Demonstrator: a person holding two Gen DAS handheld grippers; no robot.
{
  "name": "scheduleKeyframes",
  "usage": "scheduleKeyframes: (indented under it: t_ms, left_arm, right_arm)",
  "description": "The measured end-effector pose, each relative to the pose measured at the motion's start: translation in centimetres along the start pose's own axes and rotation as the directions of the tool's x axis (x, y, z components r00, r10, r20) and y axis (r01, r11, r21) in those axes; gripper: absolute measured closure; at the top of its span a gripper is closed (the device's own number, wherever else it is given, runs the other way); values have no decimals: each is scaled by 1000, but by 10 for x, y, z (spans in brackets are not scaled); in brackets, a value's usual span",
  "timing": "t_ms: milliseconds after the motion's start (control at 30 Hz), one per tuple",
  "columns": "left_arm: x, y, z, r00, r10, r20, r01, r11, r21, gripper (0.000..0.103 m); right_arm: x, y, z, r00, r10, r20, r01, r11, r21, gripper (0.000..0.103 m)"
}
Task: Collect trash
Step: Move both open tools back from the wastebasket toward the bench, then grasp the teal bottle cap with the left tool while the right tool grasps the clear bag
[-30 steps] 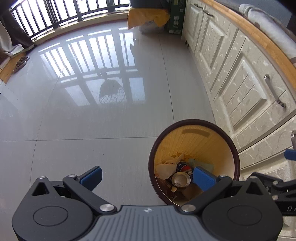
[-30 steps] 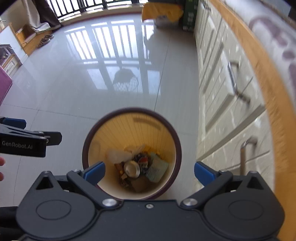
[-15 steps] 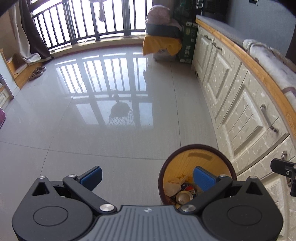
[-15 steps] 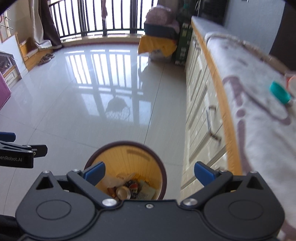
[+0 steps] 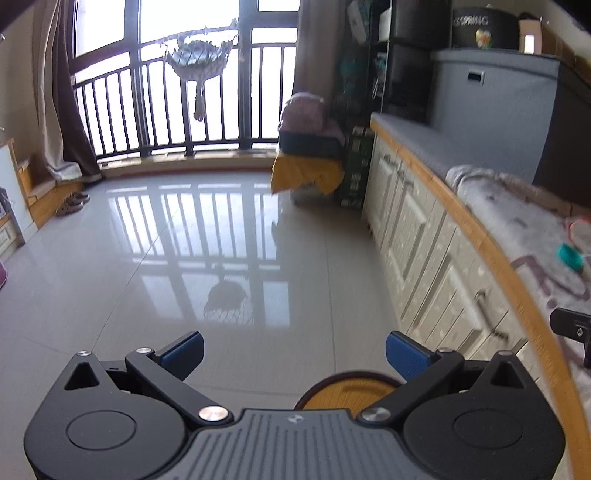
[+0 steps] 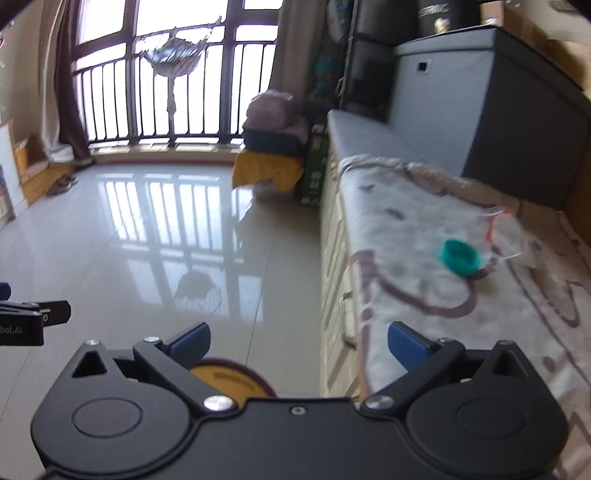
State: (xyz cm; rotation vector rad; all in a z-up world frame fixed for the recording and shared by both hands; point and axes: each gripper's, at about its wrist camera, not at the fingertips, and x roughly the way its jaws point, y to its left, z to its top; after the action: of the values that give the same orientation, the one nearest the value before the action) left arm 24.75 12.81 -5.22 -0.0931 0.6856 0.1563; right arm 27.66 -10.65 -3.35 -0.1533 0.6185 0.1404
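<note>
Left gripper [image 5: 293, 350]: fingers spread, empty, raised level over the floor [image 5: 166, 258].

Right gripper [image 6: 297, 341]: fingers spread, empty, angled toward 1 o'clock, I judge to reach the tabletop [image 6: 424, 258].

Bin [image 5: 349, 391]: at 6 o'clock, under both grippers, rim only showing; kept beside the cabinets [image 5: 424, 258], handy for drops.

Teal cap [image 6: 460, 256]: on the cloth at 1 o'clock, touching what may be a clear bag [image 6: 506, 236], blurred. Likely the next trash.

Writing: "SPRING" on a black box [image 5: 484, 27]; "bot.AI" on the left gripper's side, seen from the right wrist.
</note>
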Motion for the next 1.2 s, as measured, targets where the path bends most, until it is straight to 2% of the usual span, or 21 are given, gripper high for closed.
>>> scheduleKeyframes:
  t_ms: [200, 433, 633, 767, 867, 933, 1033, 1200]
  left_arm:
    - [-14, -33, 15, 993, -62, 96, 61, 998, 13, 0]
    - [-17, -81, 27, 972, -156, 175, 149, 988, 48, 0]
    - [-16, -137, 34, 931, -258, 257, 233, 965, 124, 0]
    - [-6, -185, 37, 902, -325, 284, 283, 942, 180, 0]
    - [2, -220, 36, 878, -384, 286, 323, 916, 239, 0]
    - [11, -243, 36, 860, -438, 262, 365, 886, 284, 0]
    - [23, -272, 32, 851, -469, 237, 384, 863, 329, 0]
    - [49, -298, 35, 832, -526, 176, 447, 824, 347, 0]
  right_arm:
    - [-28, -34, 11, 988, -93, 123, 84, 994, 71, 0]
    - [-46, -81, 10, 958, -185, 217, 158, 978, 139, 0]
    - [-42, -136, 2, 933, -266, 241, 209, 948, 239, 0]
    - [-34, -171, -5, 910, -333, 246, 258, 921, 292, 0]
    - [-27, -191, -7, 891, -374, 256, 300, 910, 287, 0]
    - [-23, -201, -7, 886, -381, 262, 312, 911, 271, 0]
    - [-15, -221, -6, 890, -377, 256, 308, 912, 272, 0]
    - [-3, -247, 6, 896, -382, 225, 327, 913, 244, 0]
